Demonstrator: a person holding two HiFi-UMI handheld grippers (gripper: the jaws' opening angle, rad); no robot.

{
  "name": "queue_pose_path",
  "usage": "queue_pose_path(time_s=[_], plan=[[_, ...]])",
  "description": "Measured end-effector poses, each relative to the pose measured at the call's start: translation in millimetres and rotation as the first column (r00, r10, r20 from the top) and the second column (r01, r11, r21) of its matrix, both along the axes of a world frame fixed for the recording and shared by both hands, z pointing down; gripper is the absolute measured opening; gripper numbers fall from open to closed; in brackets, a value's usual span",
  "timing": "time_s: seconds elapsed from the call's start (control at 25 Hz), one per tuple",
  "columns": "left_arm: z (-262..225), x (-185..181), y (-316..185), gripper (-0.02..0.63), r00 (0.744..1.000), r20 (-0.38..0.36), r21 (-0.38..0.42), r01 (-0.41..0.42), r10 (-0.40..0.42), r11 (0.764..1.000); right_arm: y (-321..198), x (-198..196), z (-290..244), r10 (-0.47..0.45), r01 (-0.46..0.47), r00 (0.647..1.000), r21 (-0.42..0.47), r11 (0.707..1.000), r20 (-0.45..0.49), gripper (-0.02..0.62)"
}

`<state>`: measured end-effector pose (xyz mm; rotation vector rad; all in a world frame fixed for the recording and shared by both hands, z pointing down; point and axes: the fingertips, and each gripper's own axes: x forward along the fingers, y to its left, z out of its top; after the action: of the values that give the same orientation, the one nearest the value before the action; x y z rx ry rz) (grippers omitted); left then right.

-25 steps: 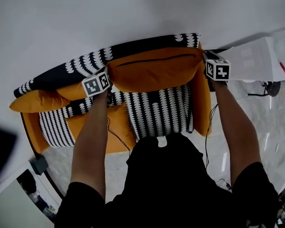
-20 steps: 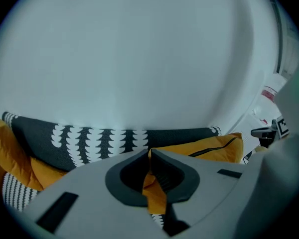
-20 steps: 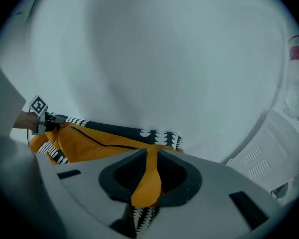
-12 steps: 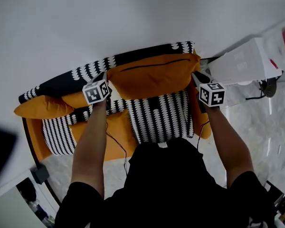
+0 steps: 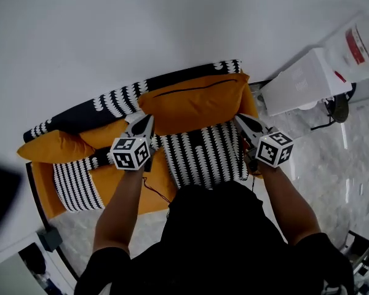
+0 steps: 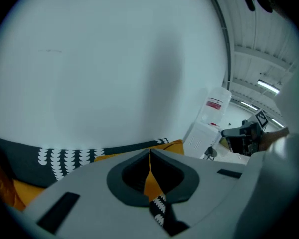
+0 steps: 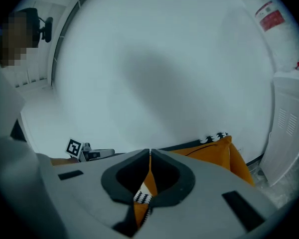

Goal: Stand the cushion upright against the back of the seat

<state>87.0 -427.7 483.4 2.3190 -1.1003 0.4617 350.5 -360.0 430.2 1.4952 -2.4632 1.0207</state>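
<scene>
The orange cushion (image 5: 194, 106) with a dark zip line stands upright against the black-and-white patterned sofa back (image 5: 111, 100). My left gripper (image 5: 146, 117) is in front of the cushion's left end and clear of it. Its jaws are shut with nothing between them. My right gripper (image 5: 238, 118) is off the cushion's right end, also shut and empty. In the left gripper view the shut left gripper (image 6: 150, 152) points over the cushion's top edge (image 6: 170, 144). In the right gripper view the shut right gripper (image 7: 150, 153) has the cushion (image 7: 212, 153) to its right.
A striped seat pad (image 5: 203, 152) lies below the cushion. A second orange cushion (image 5: 49, 146) lies at the sofa's left end. A white water dispenser (image 5: 301, 85) stands to the right of the sofa, and a white wall rises behind it.
Both grippers have drawn back from the cushion's two ends toward the person and risen. The cushion stays upright against the back.
</scene>
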Motion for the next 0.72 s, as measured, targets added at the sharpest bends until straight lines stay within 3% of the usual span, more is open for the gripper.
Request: queue_pose_path(time_s=[0.16, 0.36, 0.56, 0.72], plan=[[-3.0, 28.1, 46.1, 0.020, 0.993, 0.017, -0.001, -0.114, 0.114, 0.994, 35.8, -23.1, -8.9, -0.050, 0.050, 0.998, 0.009, 0.999, -0.046, 0.040], [-19.4, 64.3, 81.9, 0.017, 0.982, -0.085, -0.008, -0.171, 0.169, 0.985, 69.2, -42.6, -16.5, -0.078, 0.081, 0.989, 0.023, 0.996, -0.128, 0.040], [-45.2, 87.2, 110.8, 0.017, 0.952, -0.079, 0.052, -0.294, 0.297, 0.954, 88.7, -50.6, -24.3, -0.066, 0.074, 0.988, 0.049, 0.996, -0.142, 0.041], [-62.7, 90.5, 131.6, 0.017, 0.949, -0.088, 0.078, -0.296, 0.302, 0.952, 103.8, -53.7, -27.0, -0.073, 0.083, 0.987, 0.063, 0.995, -0.142, 0.041]])
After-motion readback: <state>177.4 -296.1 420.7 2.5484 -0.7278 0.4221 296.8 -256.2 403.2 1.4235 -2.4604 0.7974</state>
